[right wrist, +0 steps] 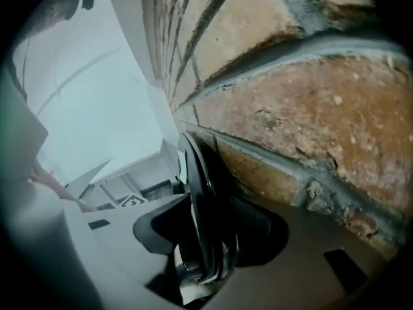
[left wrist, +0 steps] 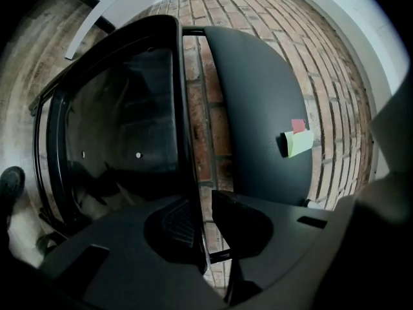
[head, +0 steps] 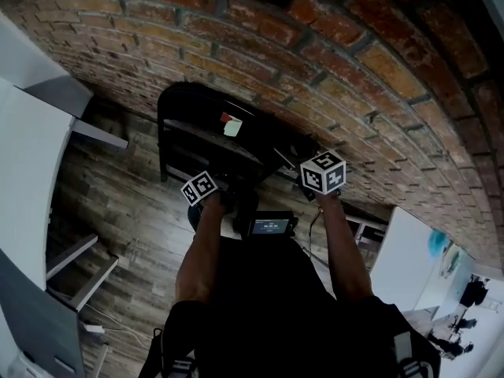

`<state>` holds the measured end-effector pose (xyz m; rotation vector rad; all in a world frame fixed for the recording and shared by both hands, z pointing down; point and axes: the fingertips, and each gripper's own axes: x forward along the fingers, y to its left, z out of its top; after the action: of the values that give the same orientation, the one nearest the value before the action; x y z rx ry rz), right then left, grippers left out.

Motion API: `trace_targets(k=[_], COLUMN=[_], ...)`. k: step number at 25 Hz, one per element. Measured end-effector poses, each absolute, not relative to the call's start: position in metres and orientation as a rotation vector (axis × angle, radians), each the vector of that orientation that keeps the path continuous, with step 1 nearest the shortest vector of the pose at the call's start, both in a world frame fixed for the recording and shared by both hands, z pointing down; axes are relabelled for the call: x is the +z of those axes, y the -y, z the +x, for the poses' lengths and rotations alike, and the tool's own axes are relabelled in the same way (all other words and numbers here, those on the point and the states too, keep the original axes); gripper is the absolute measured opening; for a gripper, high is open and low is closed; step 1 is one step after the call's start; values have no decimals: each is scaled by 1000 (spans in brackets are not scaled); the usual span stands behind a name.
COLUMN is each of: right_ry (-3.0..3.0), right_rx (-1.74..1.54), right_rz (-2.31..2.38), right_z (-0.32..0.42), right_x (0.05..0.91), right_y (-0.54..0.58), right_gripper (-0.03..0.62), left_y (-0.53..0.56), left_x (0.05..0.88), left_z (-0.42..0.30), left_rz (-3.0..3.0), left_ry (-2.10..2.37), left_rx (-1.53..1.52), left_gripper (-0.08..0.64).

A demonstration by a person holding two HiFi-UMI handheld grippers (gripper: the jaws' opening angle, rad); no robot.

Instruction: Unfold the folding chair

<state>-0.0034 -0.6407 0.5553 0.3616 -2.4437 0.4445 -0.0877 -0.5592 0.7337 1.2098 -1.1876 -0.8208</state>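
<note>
You have one folding chair (head: 197, 109) standing on the wood floor (head: 134, 203) against the brick wall (head: 331, 69). Your left gripper (left wrist: 197, 221) is clenched on its thin frame tube (left wrist: 184, 141). Your right gripper (right wrist: 203, 237) is spread wide, with the chair's edge between its jaws. Two sticky notes (left wrist: 300, 142) sit on the backrest.

A wall of red and brown bricks with grey mortar (head: 331, 61) was seen across the background, and a floor of dark, weathered wooden planks (head: 134, 203) was laid below it. A large white panel (head: 27, 148) was stood at the left, with a white frame of straight bars (head: 79, 266) set near its foot. A small white plug (head: 93, 328) was left on the planks there. A white board bearing a blue-green mark (head: 409, 262) was placed at the right. A small black device with a lit screen (head: 270, 227) was seen mid-view.
</note>
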Motion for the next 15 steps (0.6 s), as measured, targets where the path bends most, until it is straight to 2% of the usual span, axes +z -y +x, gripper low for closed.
trace_targets(k=[7,15], right_ry=[2399,2444], right_rx=[275,375], right_rz=[194,-99], right_z=[-1,-2], right_x=[551,537], right_y=[621,582], right_gripper=[186,184], left_y=[547,512], left_x=[729,721], left_z=[-87,-87], left_rz=[1202,1236], left_ry=[1161,1097], left_rx=[-874,-951], left_gripper=[54,52])
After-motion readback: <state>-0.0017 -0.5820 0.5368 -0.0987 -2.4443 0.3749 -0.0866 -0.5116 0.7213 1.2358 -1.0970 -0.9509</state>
